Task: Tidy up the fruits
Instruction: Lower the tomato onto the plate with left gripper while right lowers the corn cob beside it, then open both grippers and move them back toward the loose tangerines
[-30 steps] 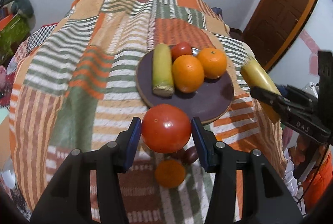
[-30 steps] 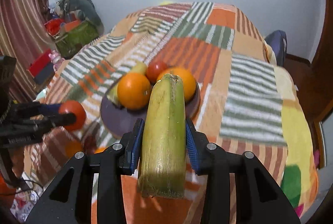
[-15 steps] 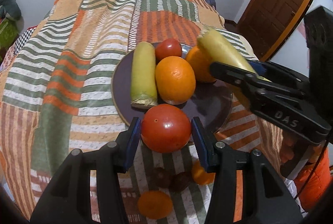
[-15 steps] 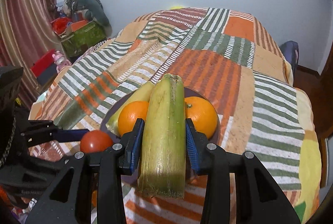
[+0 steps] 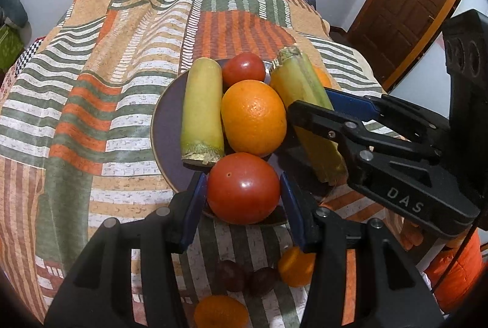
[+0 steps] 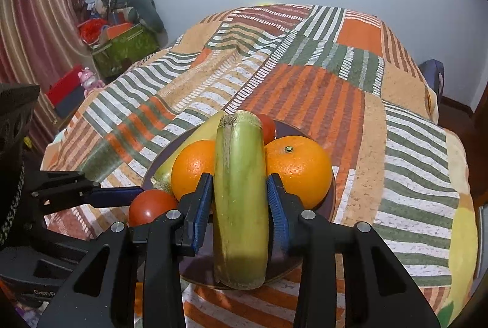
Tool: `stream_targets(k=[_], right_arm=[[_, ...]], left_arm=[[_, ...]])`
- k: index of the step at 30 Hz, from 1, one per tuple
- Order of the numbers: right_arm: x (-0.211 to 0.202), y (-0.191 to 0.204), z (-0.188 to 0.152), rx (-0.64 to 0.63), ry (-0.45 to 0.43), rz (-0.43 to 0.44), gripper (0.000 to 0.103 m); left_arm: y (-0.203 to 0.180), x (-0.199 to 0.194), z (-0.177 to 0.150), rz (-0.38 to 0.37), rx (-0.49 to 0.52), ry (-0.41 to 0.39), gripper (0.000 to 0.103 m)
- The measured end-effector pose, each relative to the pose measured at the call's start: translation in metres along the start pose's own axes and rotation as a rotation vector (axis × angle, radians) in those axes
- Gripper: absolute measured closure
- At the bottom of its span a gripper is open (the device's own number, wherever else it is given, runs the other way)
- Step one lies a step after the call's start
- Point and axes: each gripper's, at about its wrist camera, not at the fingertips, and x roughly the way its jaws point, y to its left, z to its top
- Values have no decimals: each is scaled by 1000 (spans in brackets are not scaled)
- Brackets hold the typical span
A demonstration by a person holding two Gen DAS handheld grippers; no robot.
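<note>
My left gripper [image 5: 243,190] is shut on a red tomato [image 5: 243,188] and holds it over the near rim of a dark round plate [image 5: 166,126]. My right gripper [image 6: 241,203] is shut on a green-yellow cane piece [image 6: 240,200], held over the plate [image 6: 332,190] between two oranges [image 6: 300,169]. The plate also holds a second cane piece [image 5: 202,111], an orange [image 5: 253,117] and a small tomato [image 5: 243,68]. The right gripper shows in the left wrist view [image 5: 317,108], with its cane piece [image 5: 300,77].
A striped patchwork cloth [image 5: 106,68] covers the table. Two small oranges [image 5: 296,267] and two dark round fruits [image 5: 245,279] lie on the cloth below my left gripper. A wooden door [image 5: 405,1] is at the right; clutter [image 6: 122,44] lies at the left wall.
Both grippers moved in over the plate. The tomato now hangs at the plate's near rim and the cane piece sits lower between the two oranges.
</note>
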Motion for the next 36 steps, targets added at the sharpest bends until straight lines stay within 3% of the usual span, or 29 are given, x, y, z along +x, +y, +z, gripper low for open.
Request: stream_targets(k=[12, 18, 23, 36], right_arm=[[-24, 8, 2, 0, -19, -1, 64], [-44, 18, -7, 1, -22, 6, 55], [-56, 30, -16, -9, -13, 29, 54], [-42, 61, -60, -28, 100, 74, 53]], left_arm=[[3, -30, -1, 38, -1, -61, 50], [9, -56, -9, 71, -12, -97, 49], [13, -76, -24, 103, -12, -113, 45], [20, -82, -68, 107, -26, -56, 43]])
